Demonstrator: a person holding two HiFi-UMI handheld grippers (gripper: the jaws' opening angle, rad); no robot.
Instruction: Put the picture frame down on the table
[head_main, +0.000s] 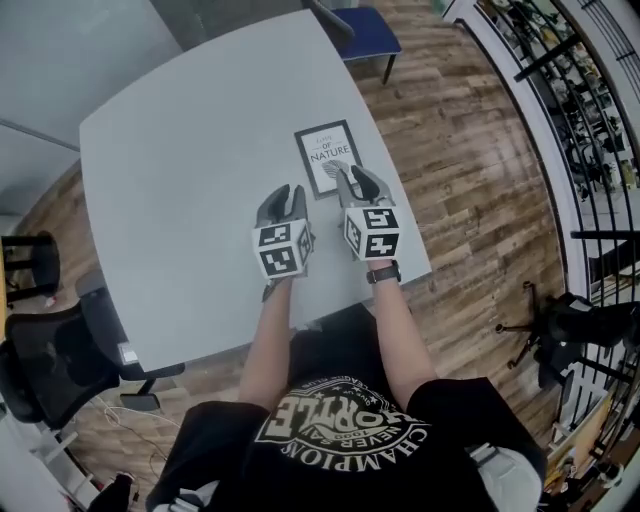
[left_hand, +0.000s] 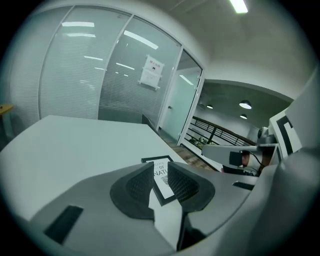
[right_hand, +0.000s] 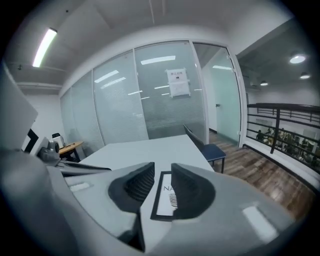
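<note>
The picture frame (head_main: 328, 158) has a black border and a white print with lettering. It lies flat on the grey table (head_main: 190, 180), near the right edge. My right gripper (head_main: 356, 180) hovers over the frame's near end, jaws a little apart with nothing between them. My left gripper (head_main: 285, 200) stands just left of the frame, also slightly open and empty. In the left gripper view the frame (left_hand: 161, 173) shows through the gap of the left gripper (left_hand: 161, 184). The right gripper view shows the frame (right_hand: 165, 201) lying beyond the right gripper (right_hand: 162, 192).
A blue chair (head_main: 366, 30) stands past the table's far corner. Black office chairs (head_main: 50, 365) stand at the near left. A wood floor and a black railing (head_main: 590, 110) run along the right. A glass wall (right_hand: 150, 95) closes off the far side.
</note>
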